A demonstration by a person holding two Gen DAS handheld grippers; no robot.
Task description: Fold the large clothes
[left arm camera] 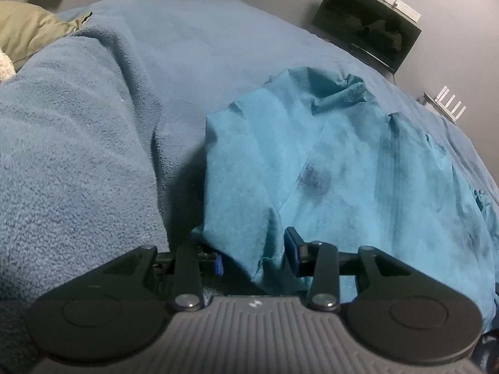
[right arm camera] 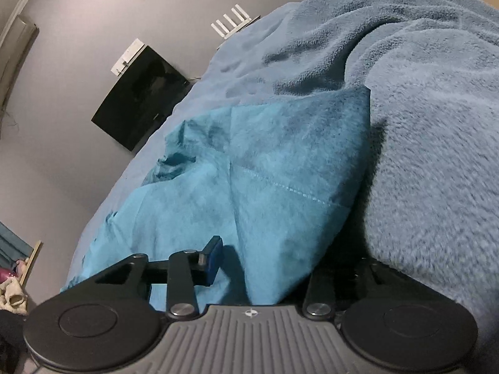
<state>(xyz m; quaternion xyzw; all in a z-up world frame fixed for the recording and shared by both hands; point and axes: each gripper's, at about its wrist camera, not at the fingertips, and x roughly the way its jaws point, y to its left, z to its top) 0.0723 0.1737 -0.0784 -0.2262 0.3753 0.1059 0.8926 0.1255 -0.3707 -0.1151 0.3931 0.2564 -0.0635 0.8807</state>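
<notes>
A teal garment (left arm camera: 343,162) lies crumpled on the bed, its near edge reaching back to my left gripper (left arm camera: 255,257). The blue pads (left arm camera: 293,249) stand apart, and a loose fold of the garment hangs between them without being pinched. In the right wrist view the same teal garment (right arm camera: 265,162) shows a stitched seam, and its near corner falls into my right gripper (right arm camera: 265,258). The left pad (right arm camera: 213,260) there is bare and stands off the cloth. The right finger is hidden under the fabric.
A thick blue fleece blanket (left arm camera: 78,155) (right arm camera: 436,155) is heaped beside the garment on the blue bedcover (left arm camera: 202,40). An olive pillow (left arm camera: 28,31) lies at the far left. A black screen (left arm camera: 368,21) (right arm camera: 140,99) and a white router (left arm camera: 449,103) (right arm camera: 232,21) stand by the grey wall.
</notes>
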